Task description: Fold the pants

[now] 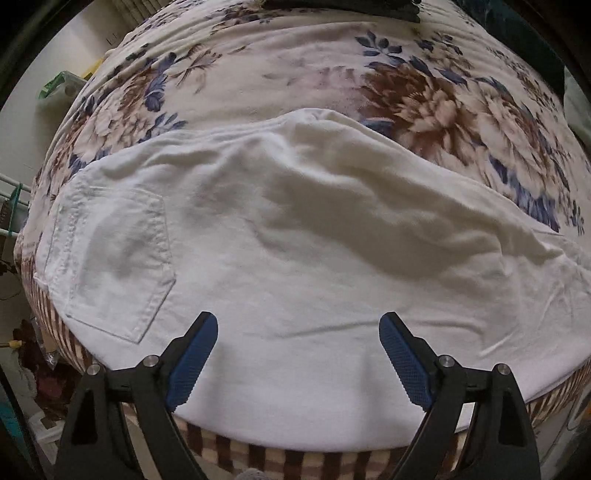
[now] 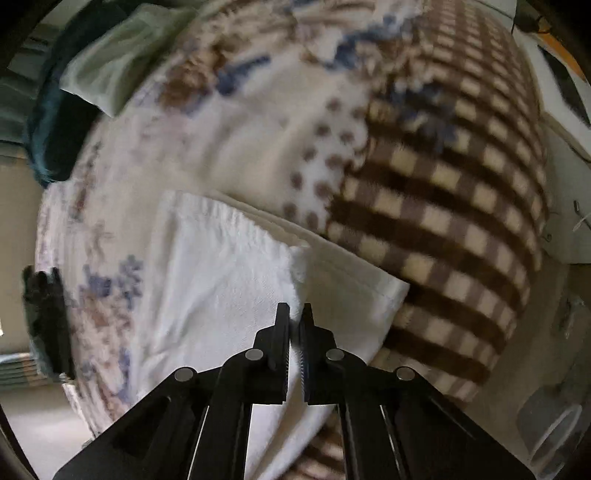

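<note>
White pants (image 1: 280, 236) lie folded lengthwise across a floral bedspread (image 1: 258, 74), the back pocket (image 1: 110, 266) at the left, the legs running off to the right. My left gripper (image 1: 298, 325) is open, hovering just above the near edge of the pants by the seat. In the right wrist view the pants' leg end (image 2: 221, 266) lies on the bed, and my right gripper (image 2: 295, 314) is shut on a pinch of its white cloth. This view is blurred by motion.
A brown checked blanket (image 2: 443, 206) covers the bed's edge beside the leg end. A pale green pillow (image 2: 110, 70) and dark teal cloth (image 2: 55, 125) lie at the far end. A black object (image 1: 351, 9) rests at the bed's far side. Clutter (image 1: 33, 369) sits on the floor at left.
</note>
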Demonstrator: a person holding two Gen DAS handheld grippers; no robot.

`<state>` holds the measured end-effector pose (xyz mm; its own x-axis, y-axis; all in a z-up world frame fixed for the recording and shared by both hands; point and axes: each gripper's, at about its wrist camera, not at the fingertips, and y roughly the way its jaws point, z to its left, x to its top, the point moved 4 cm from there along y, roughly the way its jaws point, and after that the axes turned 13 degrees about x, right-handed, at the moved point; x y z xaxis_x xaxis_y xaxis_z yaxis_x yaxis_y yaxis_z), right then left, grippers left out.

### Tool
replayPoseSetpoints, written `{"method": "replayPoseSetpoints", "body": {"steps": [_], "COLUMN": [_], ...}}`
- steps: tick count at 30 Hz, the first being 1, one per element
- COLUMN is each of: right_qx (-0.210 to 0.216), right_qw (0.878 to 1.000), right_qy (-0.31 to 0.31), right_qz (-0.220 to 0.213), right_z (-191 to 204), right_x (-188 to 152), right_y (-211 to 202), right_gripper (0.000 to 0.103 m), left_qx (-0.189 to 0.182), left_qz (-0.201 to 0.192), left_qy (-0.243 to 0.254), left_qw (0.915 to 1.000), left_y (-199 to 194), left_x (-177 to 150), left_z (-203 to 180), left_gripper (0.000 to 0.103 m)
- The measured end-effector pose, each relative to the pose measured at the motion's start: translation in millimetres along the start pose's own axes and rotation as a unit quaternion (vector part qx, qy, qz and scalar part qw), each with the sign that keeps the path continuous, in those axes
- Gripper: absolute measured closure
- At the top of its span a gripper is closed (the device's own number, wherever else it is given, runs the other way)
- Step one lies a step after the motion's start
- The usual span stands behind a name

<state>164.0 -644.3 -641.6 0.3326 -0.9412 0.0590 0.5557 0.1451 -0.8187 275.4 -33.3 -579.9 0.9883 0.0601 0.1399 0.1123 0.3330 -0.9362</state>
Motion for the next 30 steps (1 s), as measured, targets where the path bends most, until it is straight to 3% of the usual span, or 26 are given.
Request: {"method": "replayPoseSetpoints", "body": {"steps": [3, 10, 13, 15, 17, 21, 24, 26, 28, 30], "right_qx": [0.009, -0.029, -0.025, -0.052, -0.068, -0.048, 0.008, 0.059, 0.112, 0.136], "right_qw": [1.000, 0.996, 0.994, 0.992, 0.992, 0.984, 0.955, 0.921, 0.877, 0.841], "right_qy": [0.014, 0.033, 0.050, 0.041, 0.013, -0.096, -0.178, -0.221, -0.243, -0.256], "right_qz": [0.010, 0.076, 0.089, 0.104, 0.107, 0.145, 0.235, 0.315, 0.400, 0.457], "right_z": [-6, -40, -44, -44, -27, 44, 127, 189, 248, 292], "right_x": [0, -5, -7, -16, -26, -66, -119, -168, -222, -269], "right_y": [-19, 15, 11, -1, -17, -27, 6, 45, 93, 139], "right_gripper": [0.098, 0.097, 0.090, 0.067, 0.055, 0.052, 0.052, 0.052, 0.052, 0.052], "left_qx": [0.006, 0.009, 0.007, 0.003, 0.005, 0.011, 0.031, 0.047, 0.059, 0.059], "left_qz": [0.004, 0.012, 0.009, 0.003, -0.007, -0.022, -0.030, -0.031, -0.024, -0.011], "left_qy": [0.004, -0.003, -0.003, -0.011, -0.022, -0.046, -0.066, -0.077, -0.087, -0.101], "left_qw": [1.0000, 0.9999, 0.9999, 0.9999, 0.9997, 0.9986, 0.9969, 0.9954, 0.9942, 0.9931], "left_y": [1, 1, -6, -16, -28, -43, -39, -30, -13, 11], "left_x": [-4, -2, -2, -1, 4, 20, 40, 52, 63, 74], "left_z": [3, 3, 2, 6, 17, 43, 70, 87, 107, 125], "left_gripper": [0.014, 0.014, 0.014, 0.014, 0.014, 0.014, 0.014, 0.014, 0.014, 0.014]}}
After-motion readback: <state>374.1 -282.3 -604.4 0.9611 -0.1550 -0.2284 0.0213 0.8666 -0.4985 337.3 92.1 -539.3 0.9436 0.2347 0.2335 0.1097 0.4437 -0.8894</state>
